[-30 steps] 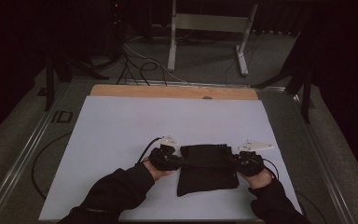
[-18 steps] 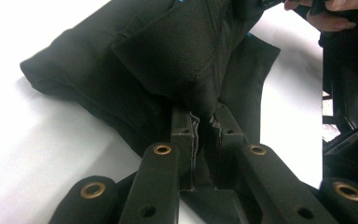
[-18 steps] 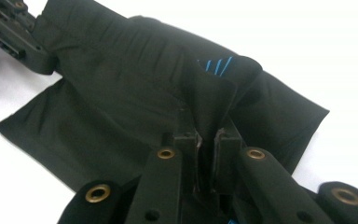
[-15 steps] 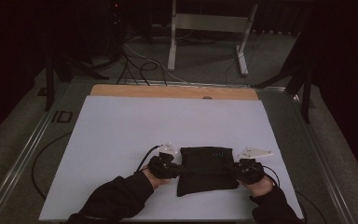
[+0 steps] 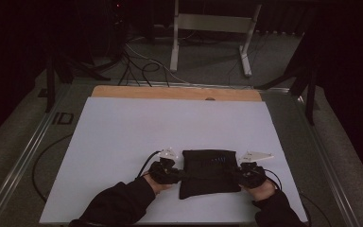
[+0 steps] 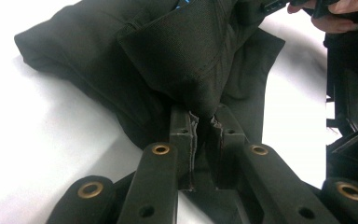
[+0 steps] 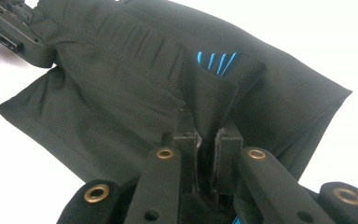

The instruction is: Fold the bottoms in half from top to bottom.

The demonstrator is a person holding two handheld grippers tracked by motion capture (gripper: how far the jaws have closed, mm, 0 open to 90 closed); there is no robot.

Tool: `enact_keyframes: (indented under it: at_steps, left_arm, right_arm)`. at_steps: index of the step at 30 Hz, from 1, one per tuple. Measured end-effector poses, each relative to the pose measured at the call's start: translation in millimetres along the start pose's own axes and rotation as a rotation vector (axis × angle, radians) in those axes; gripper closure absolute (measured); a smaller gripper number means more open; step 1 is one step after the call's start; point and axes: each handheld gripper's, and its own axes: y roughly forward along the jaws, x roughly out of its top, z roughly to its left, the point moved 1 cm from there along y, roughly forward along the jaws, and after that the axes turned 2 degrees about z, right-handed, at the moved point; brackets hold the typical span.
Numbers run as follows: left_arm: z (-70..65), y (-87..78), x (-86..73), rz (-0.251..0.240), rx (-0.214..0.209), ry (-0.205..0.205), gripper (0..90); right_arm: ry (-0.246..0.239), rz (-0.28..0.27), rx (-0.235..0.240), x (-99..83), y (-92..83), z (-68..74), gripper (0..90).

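Note:
A folded black garment [image 5: 208, 172] with small blue stripes [image 7: 216, 62] lies near the front edge of the white table [image 5: 170, 127]. My left gripper [image 5: 176, 173] is shut on a fold at the garment's left edge [image 6: 186, 60]. At the right edge my right gripper [image 5: 238, 174] is shut on another fold [image 7: 214, 107]. In each gripper view, cloth is pinched between the two black jaws. The left gripper [image 7: 14, 35] also appears far off in the right gripper view, and a hand [image 6: 335, 16] shows at the top right of the left gripper view.
A wooden strip [image 5: 175, 93] runs along the table's far edge. Beyond it stand a metal frame [image 5: 212, 33] and loose cables [image 5: 137, 66] on the floor. A cable [image 5: 47, 156] trails off the table's left side. Metal rails [image 5: 23, 156] border the table.
Both hands have come toward the front edge and a little lower, carrying the garment's edges with them. The garment lies slightly nearer the front.

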Motion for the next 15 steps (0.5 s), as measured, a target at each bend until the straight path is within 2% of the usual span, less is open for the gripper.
enact_keyframes:
  at_steps: [6,12,15]
  left_arm:
    - [1.2,1.5,-1.6,0.007,0.003,0.002,80.7]
    - [9.0,3.9,-4.5,0.001,0.031,-0.012,75.2]
    - [9.6,4.9,-5.1,0.005,0.034,-0.001,73.8]
  right_arm:
    - [0.014,0.025,-0.008,-1.9,2.9,1.2,83.5]
    - [0.037,0.056,-0.025,-4.6,9.5,-3.2,79.3]
    - [0.047,0.061,-0.019,-6.1,12.4,-6.6,76.3]
